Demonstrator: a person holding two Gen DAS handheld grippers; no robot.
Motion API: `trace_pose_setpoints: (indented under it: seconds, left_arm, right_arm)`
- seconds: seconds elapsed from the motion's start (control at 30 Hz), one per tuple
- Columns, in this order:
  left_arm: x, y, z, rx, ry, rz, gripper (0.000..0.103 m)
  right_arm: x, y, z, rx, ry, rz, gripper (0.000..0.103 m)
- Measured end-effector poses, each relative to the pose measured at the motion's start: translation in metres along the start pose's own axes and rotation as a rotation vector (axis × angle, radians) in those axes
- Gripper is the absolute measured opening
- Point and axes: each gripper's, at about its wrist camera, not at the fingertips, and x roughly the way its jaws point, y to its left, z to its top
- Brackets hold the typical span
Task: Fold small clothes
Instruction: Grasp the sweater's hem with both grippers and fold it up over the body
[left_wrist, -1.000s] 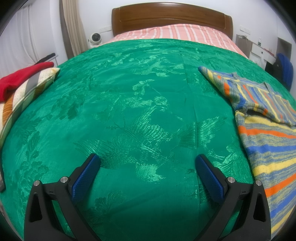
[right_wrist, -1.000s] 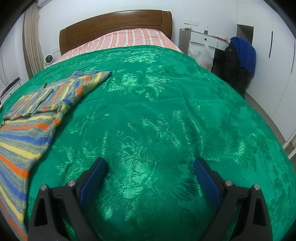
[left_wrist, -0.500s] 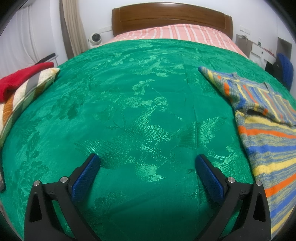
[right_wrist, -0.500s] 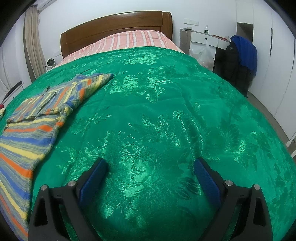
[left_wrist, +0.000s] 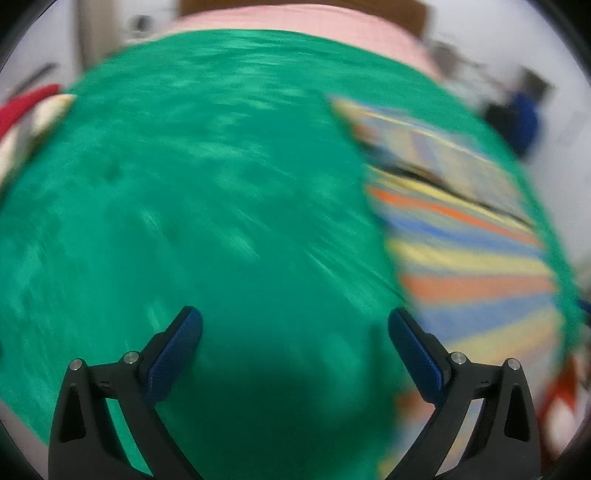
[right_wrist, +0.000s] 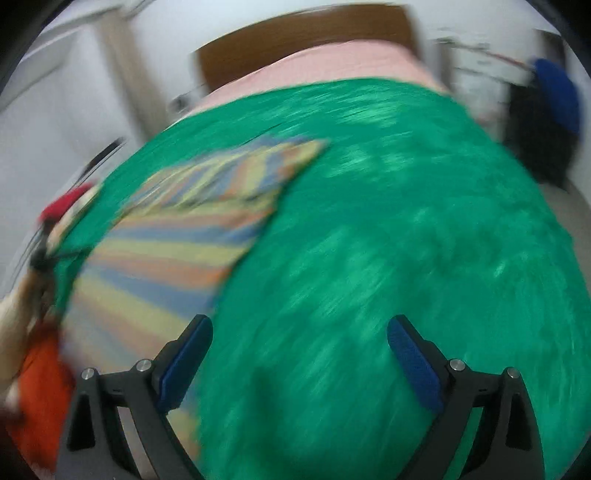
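Both views heavily motion-blurred; fine detail unreadable.

Left gripper (left_wrist: 295, 332): jaws spread wide, nothing between them, only the shiny green patterned bedspread (left_wrist: 207, 192) beneath. Right gripper (right_wrist: 299, 339): likewise released and empty, its left blue pad (right_wrist: 184, 363) sitting over the near edge of the garment.

Task item: the small knitted garment with orange, blue and yellow stripes (right_wrist: 177, 236) lies flat on the bed. In the left wrist view it is to the right of the gripper (left_wrist: 469, 236); in the right wrist view it is to the left. So it sits between the two grippers, each approaching from its own side. A dark line across its far part suggests a layer or sleeve already lying over the body; blur prevents confirming.

Other: brown wooden headboard (right_wrist: 306, 40) and pink striped sheet (right_wrist: 325, 66) at the far end; red and cream fabric (left_wrist: 26, 110) at the far left edge of the bed; dark clothing with a blue piece (right_wrist: 546, 110) far right, off the bed.

Step in hand (judgement): reaching in for the first grasp; folding not begun.

How to do it well:
- Slow down before contact; pick the corners once the view settles.
- Take the two near corners or hem edges, one per gripper, pinching knit only, not the bedspread beneath.
- Slide a lower finger under the edge; satin is slippery and may drag along.
- Lift both sides evenly so stripes stay aligned.
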Motion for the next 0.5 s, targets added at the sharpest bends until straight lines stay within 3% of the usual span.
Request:
trace_pose_setpoints:
  seconds: [0.07,0.17,0.2,0.33,0.5]
  left_arm:
    - [-0.018,-0.022,-0.031,0.095,0.060,-0.060,0.102]
    - [-0.012,-0.051,-0.070,0.205,0.185,-0.076,0.101]
    - [-0.006,-0.060,-0.080,0.231,0.222,-0.080,0.100]
    - [0.009,-0.091,-0.106,0.372,0.287,-0.024,0.096]
    - [0.016,-0.098,-0.110,0.396,0.334,-0.025,0.093]
  right_arm:
    - [-0.010,0.020,-0.024,-0.004,0.097,0.121,0.095]
    - [0.000,0.043,-0.060,0.044,0.211,0.224,0.094]
    - [0.006,0.046,-0.066,0.056,0.231,0.232,0.093]
    - [0.045,0.051,-0.075,0.089,0.310,0.218,0.071]
    - [0.065,0.060,-0.075,0.087,0.370,0.314,0.061]
